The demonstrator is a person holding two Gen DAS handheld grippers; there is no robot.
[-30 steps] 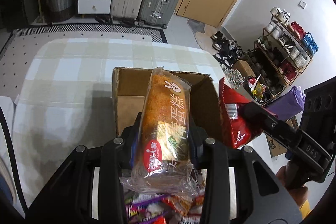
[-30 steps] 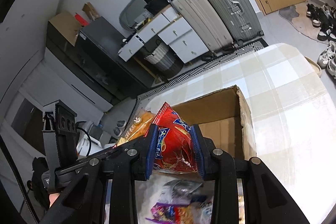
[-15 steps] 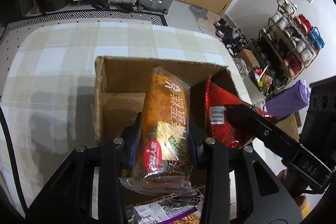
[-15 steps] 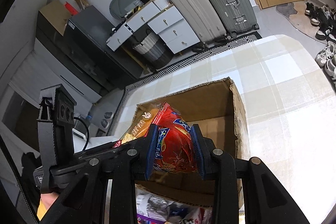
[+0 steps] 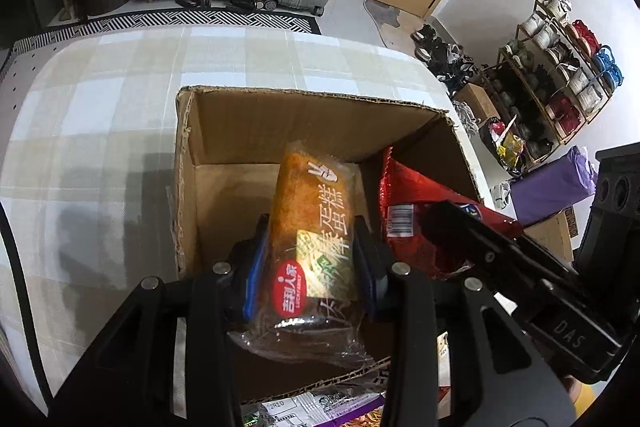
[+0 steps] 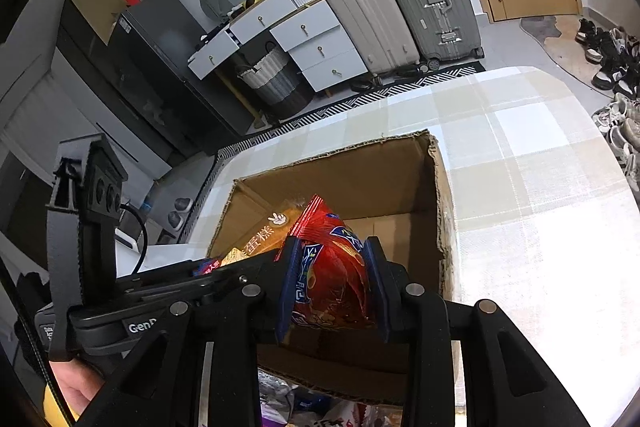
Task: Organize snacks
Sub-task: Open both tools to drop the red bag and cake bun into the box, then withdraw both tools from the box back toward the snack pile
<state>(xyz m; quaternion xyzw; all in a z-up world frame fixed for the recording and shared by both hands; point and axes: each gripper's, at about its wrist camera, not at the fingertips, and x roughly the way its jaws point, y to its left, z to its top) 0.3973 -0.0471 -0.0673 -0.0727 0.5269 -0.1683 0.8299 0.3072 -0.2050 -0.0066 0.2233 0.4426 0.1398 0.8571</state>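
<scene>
Both snacks are over the open cardboard box [image 5: 304,115]; step in hand looks like the drop-in, so get each packet lower into the box before letting go; releasing from this height risks a packet tipping onto the near rim or leaning on the other one.

Left gripper [image 5: 310,267] is clamped on the cake packet [image 5: 312,227], pads pinching its sides near the lower end; most of the packet sticks out ahead, pointing at the far wall of the box. Suggest laying it flat along the left side of the floor; the box bottom looks bare there.

Right gripper [image 6: 330,285] is clamped on the red chip bag [image 6: 332,267], squeezed narrow at its middle; the bag is crinkly and air-filled, so I expect it to spring and shift on release; open slowly.

The two packets sit just beside each other, chip bag to the right of the cake in the left view; cannot tell if they touch. Better to release one at a time, so the grippers don't foul each other inside the walls.

Pose: both grippers tilt steeply down into the box from the near side, over the near rim; more loose snacks [image 5: 320,403] lie on the table [image 5: 100,99] just near of the box, still to be sorted.
</scene>
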